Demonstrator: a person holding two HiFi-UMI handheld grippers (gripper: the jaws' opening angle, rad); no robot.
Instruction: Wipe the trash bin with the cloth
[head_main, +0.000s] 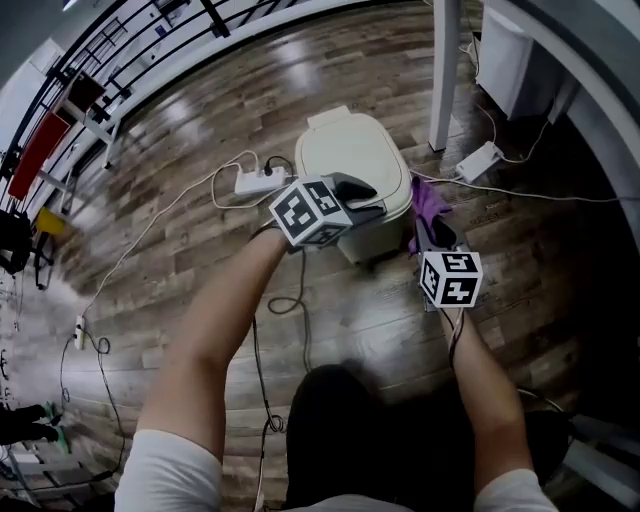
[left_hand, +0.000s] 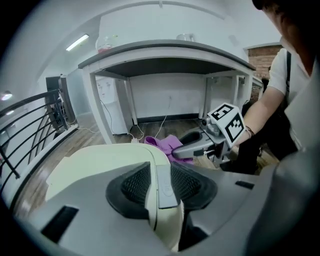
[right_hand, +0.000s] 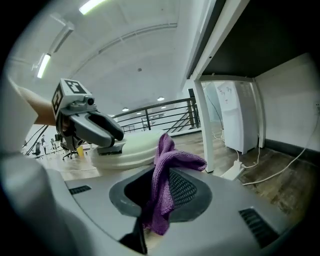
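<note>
Both bare forearms reach forward, the left forearm (head_main: 215, 340) stretched further out than the right forearm (head_main: 485, 385), each ending in a hand hidden behind its gripper's marker cube. The left gripper (head_main: 362, 198) tips downward with its jaws set astride the trash bin (left_hand: 90, 160), whose rim fills the gap from pad to pad, though whether the pads actually press on it cannot be told. The right gripper (head_main: 437, 235) points closer to level, its jaws closed on the cloth (right_hand: 162, 165), which bunches up above the jaws and hangs below them.
</note>
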